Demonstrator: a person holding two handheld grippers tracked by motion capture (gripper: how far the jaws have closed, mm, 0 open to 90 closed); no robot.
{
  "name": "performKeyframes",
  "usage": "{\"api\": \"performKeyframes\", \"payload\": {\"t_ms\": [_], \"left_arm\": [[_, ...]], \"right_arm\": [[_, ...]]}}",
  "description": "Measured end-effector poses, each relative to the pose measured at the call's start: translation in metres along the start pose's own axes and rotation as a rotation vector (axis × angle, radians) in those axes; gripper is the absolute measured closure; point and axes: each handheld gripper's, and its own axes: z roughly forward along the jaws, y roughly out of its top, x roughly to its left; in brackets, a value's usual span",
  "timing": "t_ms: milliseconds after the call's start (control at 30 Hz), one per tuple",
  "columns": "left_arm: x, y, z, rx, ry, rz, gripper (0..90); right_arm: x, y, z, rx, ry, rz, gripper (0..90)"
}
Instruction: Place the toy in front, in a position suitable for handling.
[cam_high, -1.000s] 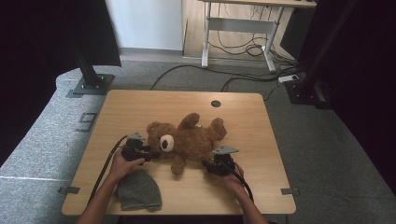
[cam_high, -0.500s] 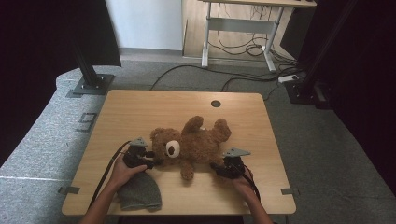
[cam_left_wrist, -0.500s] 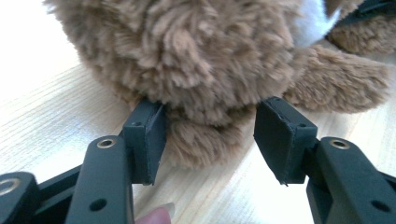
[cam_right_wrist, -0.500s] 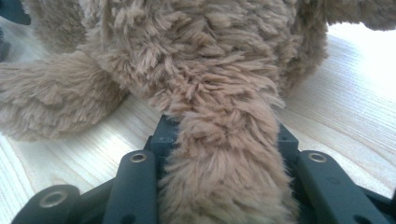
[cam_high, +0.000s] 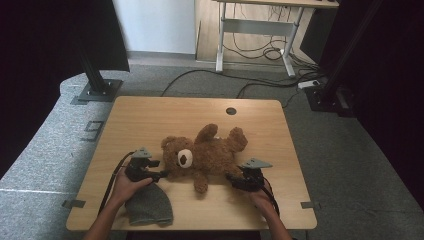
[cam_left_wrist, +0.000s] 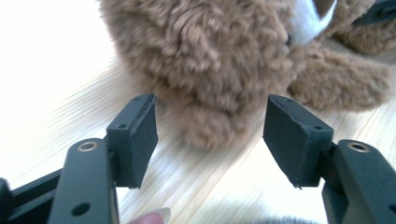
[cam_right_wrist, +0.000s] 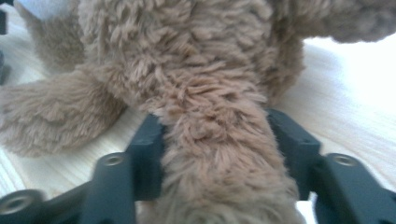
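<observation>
The teddy bear (cam_high: 205, 156) lies on its back across the middle of the counter (cam_high: 150, 115), set down so I can let go. My left claw (cam_high: 161, 175), at the bear's head, gapes, its jaws just widened and empty. My right claw (cam_high: 231, 179) has been loosening too, the bear's leg between its jaws. A grey cap (cam_high: 148, 205) lies near the bear's head.

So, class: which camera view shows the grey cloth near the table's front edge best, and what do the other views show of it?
The high view: the whole grey cloth lies flat on the table, just below the left gripper. The left gripper view catches a blurred grey sliver at its bottom edge, probably that cloth. The right gripper view faces the teddy bear instead.
</observation>
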Motion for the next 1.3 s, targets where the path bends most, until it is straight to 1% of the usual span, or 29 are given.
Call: {"api": "performKeyframes", "payload": {"t_ms": [33,100,167,200,233,300,400,500,633,767,833,900,967,1000,1033,1067,1100,1133,1167,1233,1300], "left_arm": [[0.005,-0.002,-0.009,-0.015,0.019,-0.017,31.3],[0.010,-0.005,-0.017,-0.027,0.016,-0.048,28.6],[0.012,-0.011,-0.024,-0.033,0.012,-0.065,26.5],[0.012,-0.011,-0.024,-0.033,0.012,-0.065,25.7],[0.012,-0.019,-0.030,-0.033,0.011,-0.079,25.0],[0.012,-0.027,-0.033,-0.026,0.014,-0.093,23.2],[0.009,-0.039,-0.036,-0.019,0.007,-0.117,21.8],[0.004,-0.045,-0.038,-0.023,0.004,-0.129,20.5],[-0.001,-0.046,-0.039,-0.011,0.003,-0.103,18.6],[-0.003,-0.047,-0.037,0.014,-0.010,-0.084,16.0],[-0.005,-0.049,-0.035,0.036,-0.019,-0.080,15.2],[-0.008,-0.053,-0.033,0.065,-0.015,-0.064,14.4],[-0.009,-0.057,-0.030,0.085,-0.018,-0.067,14.0],[-0.010,-0.058,-0.028,0.099,-0.016,-0.062,14.0],[-0.010,-0.058,-0.028,0.099,-0.016,-0.062,14.0],[-0.010,-0.059,-0.023,0.115,-0.017,-0.062,14.0],[-0.011,-0.060,-0.020,0.127,-0.025,-0.060,14.2],[-0.011,-0.060,-0.020,0.127,-0.025,-0.060,14.8],[-0.015,-0.060,-0.016,0.137,-0.013,-0.029,15.9],[-0.016,-0.059,-0.016,0.138,-0.012,-0.026,19.4],[-0.019,-0.059,-0.015,0.128,0.002,-0.012,24.4]], "right_arm": [[0.000,0.000,-0.003,-0.018,-0.019,-0.009,33.1],[-0.002,0.001,-0.008,-0.040,-0.020,-0.004,29.1],[-0.004,0.001,-0.014,-0.070,-0.021,0.015,27.9],[-0.004,0.001,-0.014,-0.070,-0.021,0.015,27.9],[-0.007,0.000,-0.020,-0.088,-0.033,0.028,27.6],[-0.010,0.000,-0.022,-0.095,-0.043,0.035,27.5],[-0.015,0.000,-0.023,-0.101,-0.050,0.053,27.2],[-0.016,0.000,-0.023,-0.105,-0.050,0.055,27.2],[-0.015,0.000,-0.022,-0.102,-0.053,0.047,27.2],[-0.016,0.000,-0.022,-0.102,-0.053,0.048,27.0],[-0.017,0.000,-0.021,-0.101,-0.054,0.049,27.0],[-0.017,0.000,-0.021,-0.100,-0.055,0.049,26.9],[-0.017,0.000,-0.021,-0.100,-0.057,0.049,26.9],[-0.017,0.000,-0.021,-0.101,-0.057,0.048,26.9],[-0.017,0.000,-0.021,-0.101,-0.058,0.047,26.9],[-0.016,0.000,-0.021,-0.101,-0.059,0.046,26.9],[-0.016,0.000,-0.021,-0.102,-0.060,0.046,26.9],[-0.016,0.000,-0.021,-0.102,-0.060,0.046,26.9],[-0.016,0.000,-0.021,-0.102,-0.061,0.044,27.0],[-0.016,0.000,-0.021,-0.100,-0.061,0.044,26.9],[-0.016,0.000,-0.020,-0.099,-0.061,0.045,26.9]]}}
